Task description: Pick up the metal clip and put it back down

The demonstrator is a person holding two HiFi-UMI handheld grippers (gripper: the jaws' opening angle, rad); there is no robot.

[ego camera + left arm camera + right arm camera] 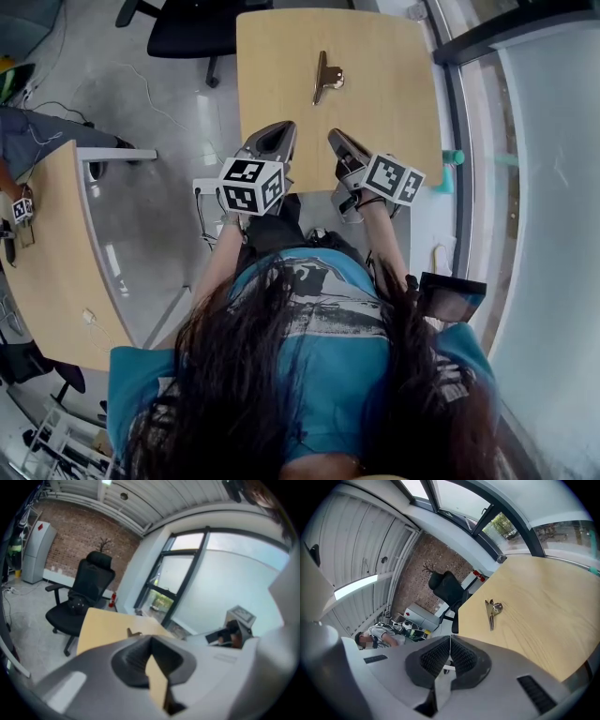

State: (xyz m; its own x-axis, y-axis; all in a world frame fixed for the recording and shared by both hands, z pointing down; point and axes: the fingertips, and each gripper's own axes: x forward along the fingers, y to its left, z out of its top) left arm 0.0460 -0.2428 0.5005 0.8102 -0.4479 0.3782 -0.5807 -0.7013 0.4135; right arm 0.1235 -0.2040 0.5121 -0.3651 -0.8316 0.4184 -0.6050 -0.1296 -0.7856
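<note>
Rt hand-held gripper (450, 639) view: clip (491, 611) whole; lt's: partial.

In the left gripper view the metal clip (133, 633) on the table (101, 625) is a sliver too small to make out, and the table's near end hides behind the left gripper (151, 638). Past the table's far edge, the black chair (187, 28) is cut off at the head view's top.

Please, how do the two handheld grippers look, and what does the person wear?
The left claw and the right claw are smooth grey pointed shells with black pads inside. Each carries a white cube with black square markers. The person wears a teal short-sleeved shirt.
</note>
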